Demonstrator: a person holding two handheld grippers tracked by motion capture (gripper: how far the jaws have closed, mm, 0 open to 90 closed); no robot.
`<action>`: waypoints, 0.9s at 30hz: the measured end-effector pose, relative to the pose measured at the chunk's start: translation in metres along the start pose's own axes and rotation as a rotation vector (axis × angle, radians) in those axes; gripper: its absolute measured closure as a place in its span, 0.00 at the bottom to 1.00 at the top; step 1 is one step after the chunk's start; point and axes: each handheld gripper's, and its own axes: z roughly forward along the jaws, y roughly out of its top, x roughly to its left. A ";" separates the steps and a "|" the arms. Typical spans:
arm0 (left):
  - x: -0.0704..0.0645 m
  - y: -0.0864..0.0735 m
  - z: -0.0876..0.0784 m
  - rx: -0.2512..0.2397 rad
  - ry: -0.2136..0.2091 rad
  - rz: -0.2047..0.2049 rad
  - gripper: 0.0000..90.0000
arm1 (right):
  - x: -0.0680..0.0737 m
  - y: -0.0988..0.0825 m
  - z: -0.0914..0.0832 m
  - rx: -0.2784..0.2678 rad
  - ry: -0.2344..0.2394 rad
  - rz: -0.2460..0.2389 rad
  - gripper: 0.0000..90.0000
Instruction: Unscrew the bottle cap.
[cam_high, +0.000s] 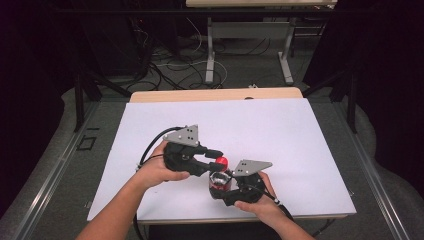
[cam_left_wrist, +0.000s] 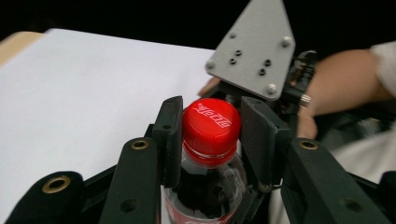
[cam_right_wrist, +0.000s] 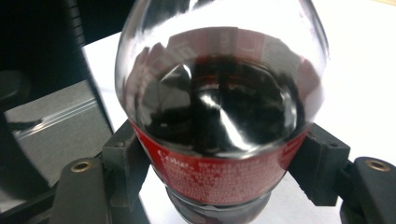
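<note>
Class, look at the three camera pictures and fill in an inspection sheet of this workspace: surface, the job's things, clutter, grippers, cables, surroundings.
Surface: white table top, bare where it shows, with a wooden edge at the far side.
Job's things: cola bottle with dark drink and a red label; its red cap is still on.
Clutter: nothing seen.
Grippers: left gripper has its pads against the cap on both sides; right gripper is clamped on the bottle's body at the label.
Cables: black cable trails from the left gripper; more wires lie on the floor beyond the table.
Surroundings: dark room, metal frame rails, table legs behind.
</note>
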 end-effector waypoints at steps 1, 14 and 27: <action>-0.004 0.001 0.002 -0.005 0.041 -0.025 0.68 | -0.001 0.000 -0.001 -0.001 -0.038 0.016 0.32; -0.046 0.009 0.031 -0.045 0.432 -0.190 0.68 | -0.006 -0.002 -0.004 0.000 -0.167 0.052 0.32; -0.018 0.006 0.006 -0.061 0.169 -0.172 0.48 | -0.007 -0.001 -0.004 -0.008 -0.074 0.051 0.32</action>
